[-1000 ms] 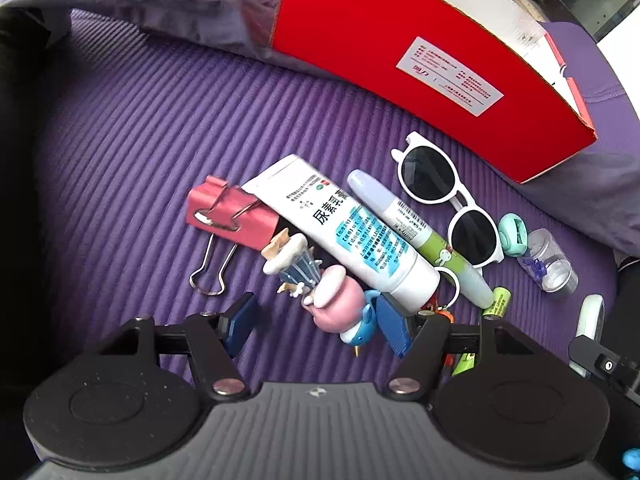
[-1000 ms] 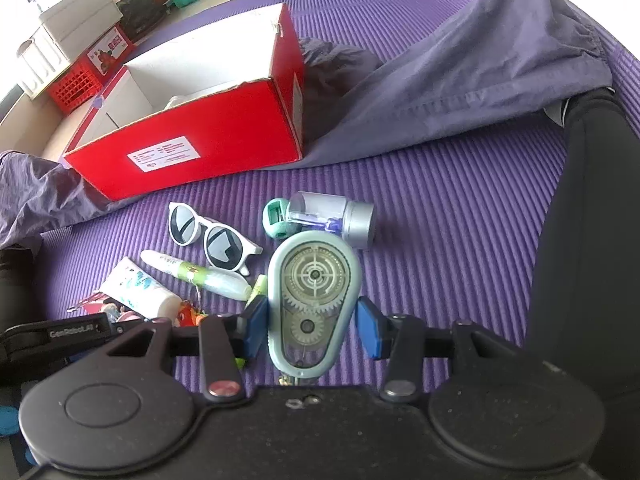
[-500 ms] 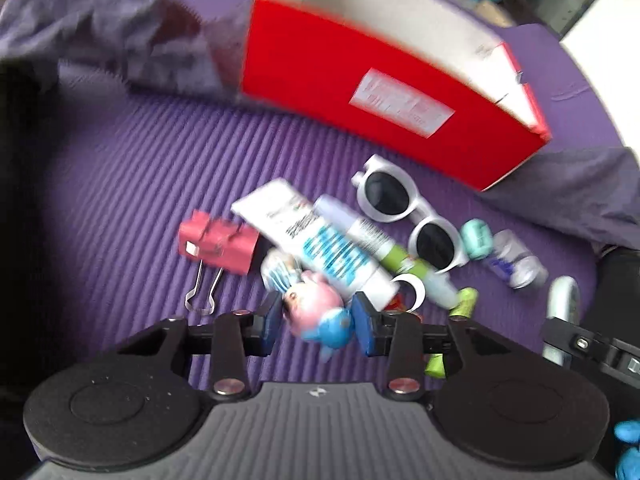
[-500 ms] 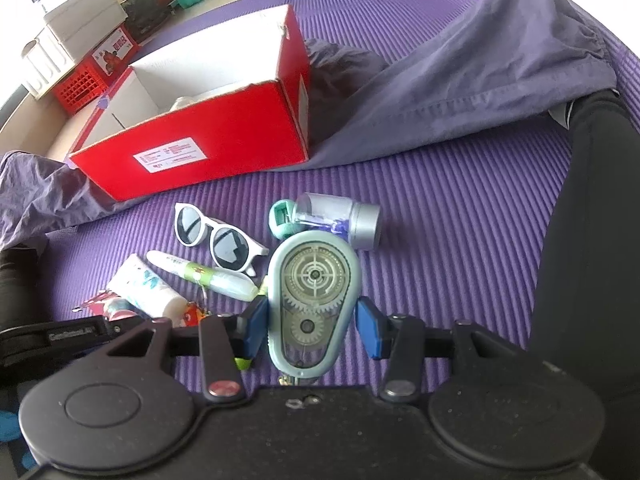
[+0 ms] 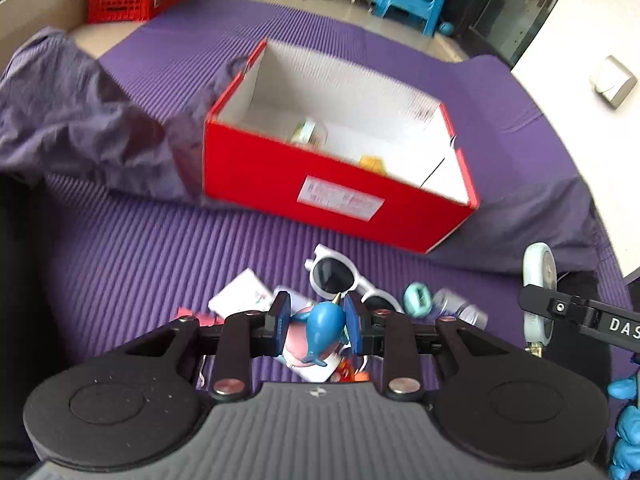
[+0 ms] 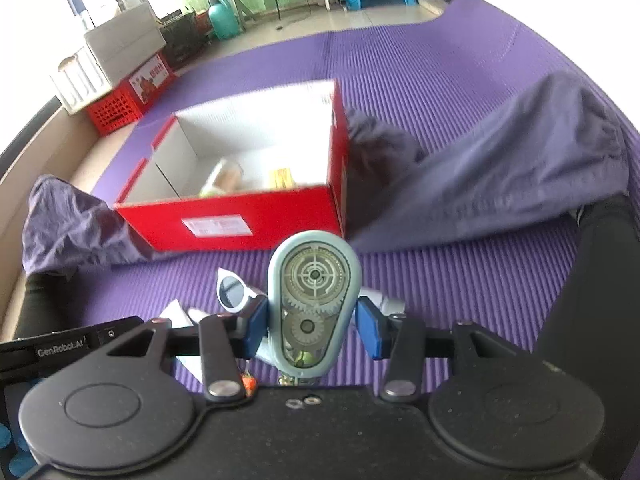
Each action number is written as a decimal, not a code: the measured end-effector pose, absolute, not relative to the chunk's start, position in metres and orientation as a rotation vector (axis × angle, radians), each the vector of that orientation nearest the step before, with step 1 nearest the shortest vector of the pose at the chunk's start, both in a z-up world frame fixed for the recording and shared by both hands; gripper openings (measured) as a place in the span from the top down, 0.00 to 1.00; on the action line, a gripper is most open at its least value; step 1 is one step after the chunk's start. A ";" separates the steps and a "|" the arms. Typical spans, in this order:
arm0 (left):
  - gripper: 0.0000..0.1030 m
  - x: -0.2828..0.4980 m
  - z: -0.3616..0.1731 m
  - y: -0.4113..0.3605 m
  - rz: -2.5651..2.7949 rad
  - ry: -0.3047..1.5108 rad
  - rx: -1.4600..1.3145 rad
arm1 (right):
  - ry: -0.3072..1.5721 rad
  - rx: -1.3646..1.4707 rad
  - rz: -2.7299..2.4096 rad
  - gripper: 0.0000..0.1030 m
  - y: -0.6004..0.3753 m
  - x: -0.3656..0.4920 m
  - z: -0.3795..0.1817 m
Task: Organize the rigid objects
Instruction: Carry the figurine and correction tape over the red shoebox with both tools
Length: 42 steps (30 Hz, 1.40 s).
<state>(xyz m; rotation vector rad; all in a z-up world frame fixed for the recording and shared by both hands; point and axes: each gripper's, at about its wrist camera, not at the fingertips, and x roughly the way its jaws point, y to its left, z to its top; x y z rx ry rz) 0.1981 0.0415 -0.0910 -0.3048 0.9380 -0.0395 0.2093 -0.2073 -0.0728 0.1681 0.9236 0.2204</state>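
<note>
In the left wrist view my left gripper (image 5: pixel 315 314) is lifted above the purple mat, its jaws closing, with the blue pads pressed on a small pink and blue toy figure (image 5: pixel 322 330). My right gripper (image 6: pixel 313 330) is shut on a pale blue correction tape dispenser (image 6: pixel 314 272) with clear gears, held upright. That dispenser (image 5: pixel 538 292) also shows at the right of the left view. An open red box (image 5: pixel 280 184) with white inside lies ahead of both grippers (image 6: pixel 288 220) and holds a few small items.
White sunglasses (image 5: pixel 334 276), a white tube (image 5: pixel 240 296), a teal piece (image 5: pixel 416 300) and a clear container (image 5: pixel 460 310) lie on the mat below. Purple-grey cloth (image 6: pixel 500 184) flanks the box. A black-clad leg (image 6: pixel 592 300) is at right.
The left jaws have shut on the toy figure and lifted it off the mat. Both grippers have risen and tilted up, so the inside of the red box now shows.
</note>
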 end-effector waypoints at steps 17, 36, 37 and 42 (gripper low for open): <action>0.73 0.310 0.001 0.043 -0.054 0.772 -0.194 | 0.830 0.075 0.268 0.55 -0.167 0.311 -0.021; 0.73 0.429 -0.082 0.050 0.022 0.887 -0.079 | 0.980 -0.044 0.283 0.56 -0.106 0.415 -0.109; 0.73 0.433 -0.087 0.050 0.026 0.896 -0.072 | 0.989 -0.048 0.284 0.56 -0.104 0.418 -0.114; 0.73 0.448 -0.111 0.051 0.056 0.935 -0.048 | 1.029 -0.068 0.308 0.56 -0.093 0.424 -0.135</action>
